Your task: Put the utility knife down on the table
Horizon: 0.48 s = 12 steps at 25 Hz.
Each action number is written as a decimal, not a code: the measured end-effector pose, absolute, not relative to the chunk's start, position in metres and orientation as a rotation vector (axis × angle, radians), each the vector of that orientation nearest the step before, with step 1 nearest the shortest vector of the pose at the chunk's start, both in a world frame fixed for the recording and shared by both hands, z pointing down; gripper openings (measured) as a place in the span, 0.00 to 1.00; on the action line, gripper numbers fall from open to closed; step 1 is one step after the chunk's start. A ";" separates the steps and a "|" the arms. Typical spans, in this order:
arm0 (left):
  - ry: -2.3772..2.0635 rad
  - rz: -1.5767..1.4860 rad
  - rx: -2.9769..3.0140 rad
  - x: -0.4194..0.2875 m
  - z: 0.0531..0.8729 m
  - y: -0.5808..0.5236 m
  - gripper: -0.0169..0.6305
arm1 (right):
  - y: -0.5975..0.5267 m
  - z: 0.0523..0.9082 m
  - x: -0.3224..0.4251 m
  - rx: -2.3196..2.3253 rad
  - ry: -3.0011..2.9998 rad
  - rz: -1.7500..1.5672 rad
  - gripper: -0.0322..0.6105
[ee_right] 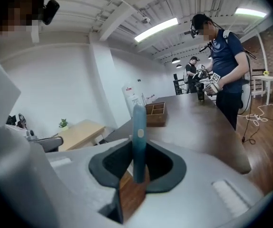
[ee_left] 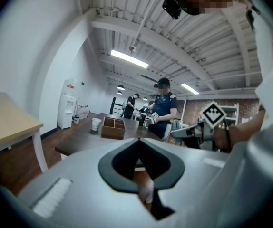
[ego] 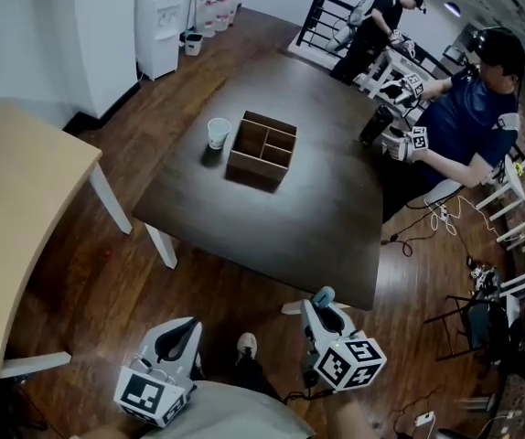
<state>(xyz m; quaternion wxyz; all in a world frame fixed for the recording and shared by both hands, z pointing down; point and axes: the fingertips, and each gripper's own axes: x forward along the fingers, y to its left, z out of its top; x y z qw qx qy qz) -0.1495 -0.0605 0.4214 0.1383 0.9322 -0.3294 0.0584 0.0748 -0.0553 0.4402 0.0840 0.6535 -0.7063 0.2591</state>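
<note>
A teal-blue utility knife (ee_right: 138, 132) stands upright between the jaws of my right gripper (ee_right: 139, 146), which is shut on it. In the head view the knife (ego: 323, 294) pokes out of the right gripper (ego: 324, 307) just short of the dark table's (ego: 272, 236) near edge, over the floor. My left gripper (ego: 186, 332) hangs lower left, farther back from the table. Its jaws meet at the tips with nothing between them (ee_left: 137, 140).
On the dark table stand a wooden divided box (ego: 262, 149) and a white cup (ego: 218, 133). A person (ego: 468, 108) with grippers works at its far right edge. A light wooden table (ego: 16, 208) is at the left; a water dispenser (ego: 160, 30) stands by the wall.
</note>
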 end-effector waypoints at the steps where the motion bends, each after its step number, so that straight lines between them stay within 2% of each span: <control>1: -0.980 0.173 2.679 -0.154 0.424 -0.066 0.03 | -0.071 0.451 0.082 1.931 -2.088 0.787 0.17; 8: -1.277 0.205 2.536 -0.173 0.424 -0.115 0.03 | -0.179 0.552 0.142 1.696 -1.875 0.901 0.17; 12: -1.396 0.261 2.475 -0.170 0.422 -0.138 0.03 | -0.224 0.602 0.147 1.522 -1.807 0.925 0.17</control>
